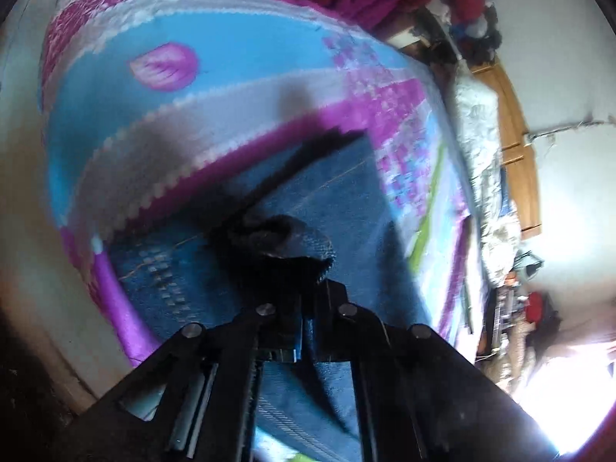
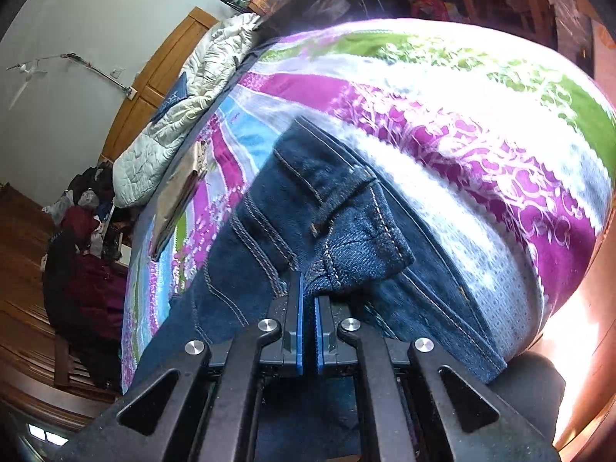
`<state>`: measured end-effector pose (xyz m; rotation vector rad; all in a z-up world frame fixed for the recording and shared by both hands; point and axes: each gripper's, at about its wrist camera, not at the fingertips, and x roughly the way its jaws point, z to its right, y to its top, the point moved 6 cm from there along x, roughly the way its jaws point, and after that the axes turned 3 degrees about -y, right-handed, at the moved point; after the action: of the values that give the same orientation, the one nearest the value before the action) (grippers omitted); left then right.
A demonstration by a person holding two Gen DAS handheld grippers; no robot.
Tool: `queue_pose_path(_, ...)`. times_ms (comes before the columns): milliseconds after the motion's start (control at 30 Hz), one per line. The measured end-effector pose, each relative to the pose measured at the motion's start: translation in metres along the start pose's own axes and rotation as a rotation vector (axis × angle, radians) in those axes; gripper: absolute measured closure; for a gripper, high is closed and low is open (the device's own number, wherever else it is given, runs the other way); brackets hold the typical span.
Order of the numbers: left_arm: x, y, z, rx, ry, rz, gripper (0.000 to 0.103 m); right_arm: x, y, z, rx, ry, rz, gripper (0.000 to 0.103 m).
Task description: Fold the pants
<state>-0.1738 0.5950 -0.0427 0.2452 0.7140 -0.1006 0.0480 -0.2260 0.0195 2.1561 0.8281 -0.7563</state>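
Dark blue jeans lie on a bed with a purple, blue, white and green patterned bedspread (image 2: 481, 177). In the left wrist view my left gripper (image 1: 308, 288) is shut on a frayed dark hem of the jeans (image 1: 346, 200), which bunches just ahead of the fingertips while the leg stretches away across the bedspread (image 1: 154, 123). In the right wrist view my right gripper (image 2: 308, 292) is shut on the waistband end of the jeans (image 2: 308, 211), beside a belt loop and a pocket seam. The pinched cloth hides both sets of fingertips.
A pale quilted blanket (image 2: 181, 115) is heaped along the bed's far side against a wooden headboard (image 2: 154, 77). A flat tan object (image 2: 181, 200) lies on the bedspread near it. Piled clothes (image 2: 84, 238) and cluttered furniture (image 1: 519, 315) stand around the bed.
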Motion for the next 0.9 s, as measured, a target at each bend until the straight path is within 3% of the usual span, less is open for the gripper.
queue_pose_path(133, -0.011, 0.019, 0.054, 0.043, -0.12, 0.022, 0.099, -0.02, 0.036, -0.046, -0.073, 0.053, 0.061, 0.096)
queue_pose_path(267, -0.046, 0.021, 0.096, 0.166, -0.274, 0.095, 0.099, -0.057, 0.038, -0.058, -0.068, 0.124, 0.13, 0.096)
queue_pose_path(300, -0.053, 0.016, 0.092, 0.215, -0.266, 0.127, 0.099, -0.054, 0.028, -0.046, -0.054, 0.118, 0.098, 0.096)
queue_pose_path(333, -0.051, 0.008, 0.067, 0.237, -0.21, 0.14, 0.099, -0.047, 0.019, -0.034, -0.054, 0.083, 0.053, 0.096)
queue_pose_path(367, -0.041, 0.005, 0.043, 0.206, -0.163, 0.108, 0.099, -0.035, 0.006, -0.016, -0.052, 0.022, -0.014, 0.096)
queue_pose_path(433, -0.009, -0.009, -0.031, 0.033, -0.06, -0.018, 0.099, -0.017, -0.015, 0.015, -0.025, -0.026, -0.083, 0.096)
queue_pose_path(467, -0.005, -0.015, -0.052, -0.026, -0.059, -0.031, 0.099, -0.016, -0.019, 0.021, -0.012, -0.037, -0.082, 0.096)
queue_pose_path(500, -0.007, -0.018, -0.061, -0.059, -0.117, -0.007, 0.099, -0.014, -0.02, 0.025, 0.001, -0.03, -0.078, 0.096)
queue_pose_path(533, -0.011, -0.02, -0.061, -0.058, -0.129, 0.014, 0.099, -0.013, -0.019, 0.027, 0.011, -0.027, -0.073, 0.096)
queue_pose_path(633, -0.013, -0.02, -0.044, 0.045, -0.069, 0.032, 0.099, -0.013, -0.014, 0.017, -0.021, -0.039, -0.066, 0.096)
queue_pose_path(833, -0.025, -0.009, -0.027, 0.071, -0.122, 0.024, 0.099, -0.045, -0.008, -0.009, -0.074, 0.032, -0.022, 0.096)
queue_pose_path(900, -0.024, -0.009, -0.032, 0.088, -0.107, 0.029, 0.099, -0.053, -0.013, -0.009, -0.105, 0.019, -0.027, 0.096)
